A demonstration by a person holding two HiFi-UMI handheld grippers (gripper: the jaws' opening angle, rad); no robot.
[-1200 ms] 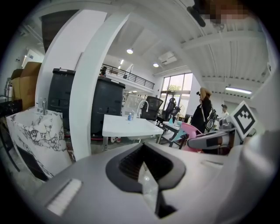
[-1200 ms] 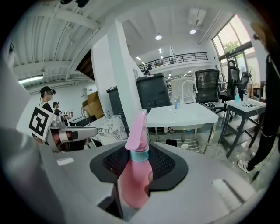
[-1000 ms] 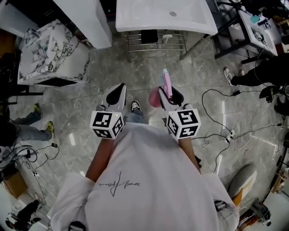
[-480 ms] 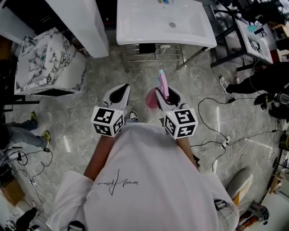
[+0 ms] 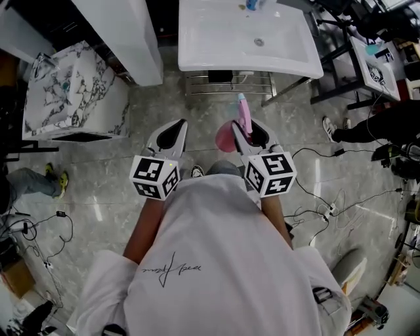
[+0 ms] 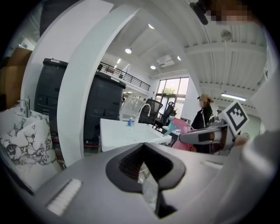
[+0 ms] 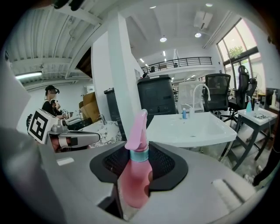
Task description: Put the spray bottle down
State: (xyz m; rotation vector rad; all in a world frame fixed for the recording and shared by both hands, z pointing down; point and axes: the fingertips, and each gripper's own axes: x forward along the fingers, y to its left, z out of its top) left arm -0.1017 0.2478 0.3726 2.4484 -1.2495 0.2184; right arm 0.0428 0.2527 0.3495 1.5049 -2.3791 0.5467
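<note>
In the head view, the right tongs [image 5: 244,133] hold the pink bottle [image 5: 226,136] upright over the floor [image 5: 131,144], near the white sink [image 5: 216,39]. In the left gripper view, the left tongs [image 6: 146,173] are closed and empty. In the right gripper view, the tongs press on the bottle's body under its collar. The bottle seems light, smooth plastic, perhaps slippery, so this place is good to hold.

Floor [image 5: 205,113] open between right hand-held gripper [image 5: 247,133] and white basin [image 5: 216,39]; basin mostly bare, small blue bottle [image 5: 252,4] at far rim.
</note>
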